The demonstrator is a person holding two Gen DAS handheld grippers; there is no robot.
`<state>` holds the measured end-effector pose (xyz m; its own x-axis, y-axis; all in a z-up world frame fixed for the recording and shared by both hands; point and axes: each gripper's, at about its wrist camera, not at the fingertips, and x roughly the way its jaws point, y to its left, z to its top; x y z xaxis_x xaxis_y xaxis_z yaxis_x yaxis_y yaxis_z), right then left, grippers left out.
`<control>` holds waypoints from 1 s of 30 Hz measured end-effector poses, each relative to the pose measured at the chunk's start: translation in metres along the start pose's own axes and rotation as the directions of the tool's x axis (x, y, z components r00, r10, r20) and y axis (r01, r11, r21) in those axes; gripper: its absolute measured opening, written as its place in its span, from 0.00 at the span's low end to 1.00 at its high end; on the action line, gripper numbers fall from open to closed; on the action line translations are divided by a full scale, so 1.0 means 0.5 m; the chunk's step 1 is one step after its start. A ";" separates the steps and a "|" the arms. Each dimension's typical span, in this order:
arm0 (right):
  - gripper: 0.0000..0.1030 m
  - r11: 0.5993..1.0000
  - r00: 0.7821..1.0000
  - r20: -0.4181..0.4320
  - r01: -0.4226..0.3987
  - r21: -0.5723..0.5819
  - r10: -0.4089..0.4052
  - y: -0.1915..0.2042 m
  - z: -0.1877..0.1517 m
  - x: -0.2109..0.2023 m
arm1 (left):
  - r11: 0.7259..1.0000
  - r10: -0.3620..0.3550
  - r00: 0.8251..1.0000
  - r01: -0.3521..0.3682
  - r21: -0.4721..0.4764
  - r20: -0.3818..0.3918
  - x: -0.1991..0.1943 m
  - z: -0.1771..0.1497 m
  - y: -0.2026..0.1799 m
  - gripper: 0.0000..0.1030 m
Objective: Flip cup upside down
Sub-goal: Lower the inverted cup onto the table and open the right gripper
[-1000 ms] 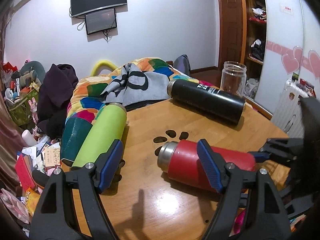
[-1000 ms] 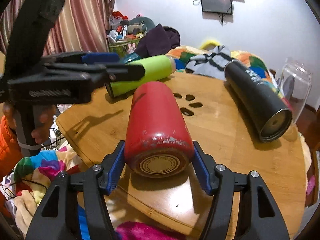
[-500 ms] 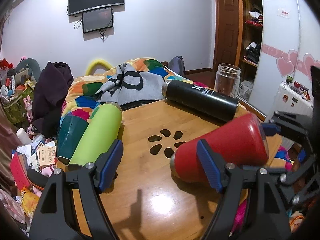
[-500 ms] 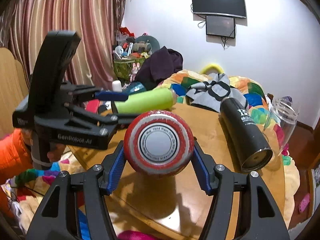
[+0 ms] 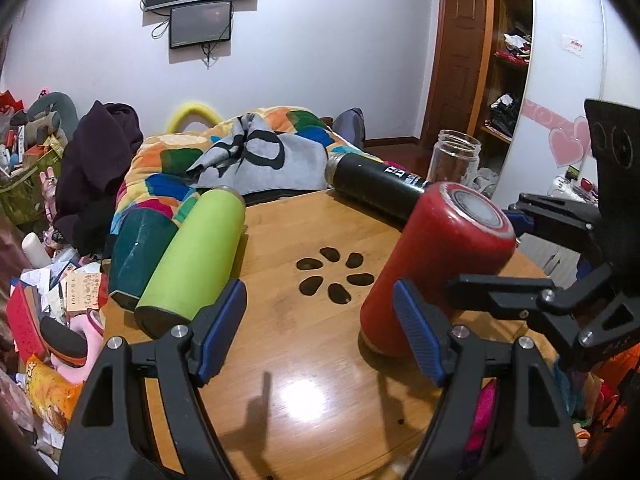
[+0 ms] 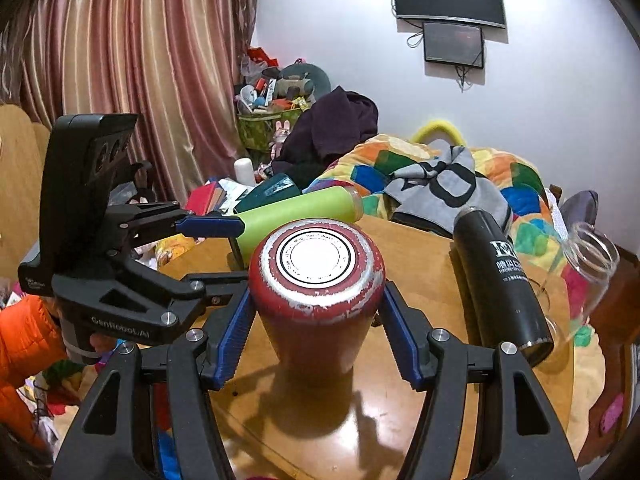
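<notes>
Right gripper (image 6: 316,344): jaws set moderately apart and pinching the red cup (image 6: 318,300) between the blue pads (image 6: 234,340), one pad on each side of the body, at lower centre of the right wrist view. Red cup: base turned upward, showing a white round label and chipped paint on the rim of the base; mouth end down at the wooden table (image 6: 432,412), body leaning slightly; whether the mouth sits flat on the wood cannot be told. In the left wrist view the same red cup (image 5: 436,264) stands at right of centre, tilted, its lower end on the wooden table (image 5: 292,360), with the right gripper (image 5: 480,264) reaching in from the right edge. Left gripper (image 5: 320,336): jaws spread wide, holding nothing, at bottom centre of its own view. In the right wrist view it shows as the left gripper (image 6: 224,254) at left. Green bottle (image 5: 192,256): lying on its side, left of centre, touching a dark teal cup (image 5: 136,256) beside it. Black bottle (image 5: 376,192): lying on its side in the upper right of the table. Clear glass jar (image 5: 456,156): upright behind the black bottle. Patchwork quilt (image 5: 168,168): piled beyond the table's far edge.
</notes>
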<state>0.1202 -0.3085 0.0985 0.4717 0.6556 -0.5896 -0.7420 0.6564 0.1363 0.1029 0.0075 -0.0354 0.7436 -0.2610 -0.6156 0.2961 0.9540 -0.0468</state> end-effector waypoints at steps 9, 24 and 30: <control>0.57 1.000 1.000 -0.021 0.015 0.004 -0.015 0.009 0.015 0.029 | 0.998 0.037 0.998 -0.035 -0.051 0.044 -0.032 -0.009 0.037 0.74; 0.78 0.998 0.999 0.005 0.054 0.042 -0.054 0.009 0.006 -0.008 | 0.993 0.056 0.991 -0.042 -0.111 0.119 -0.095 -0.014 0.054 0.84; 0.86 0.991 0.992 0.055 0.113 0.066 -0.117 0.016 -0.005 -0.061 | 0.992 0.066 0.981 -0.045 -0.114 0.181 -0.131 -0.016 0.031 0.95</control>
<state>0.0988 -0.3242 0.1158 0.5808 0.5938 -0.5569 -0.6507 0.7497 0.1208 0.0539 0.0407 -0.0023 0.8578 -0.2202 -0.4644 0.1918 0.9754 -0.1083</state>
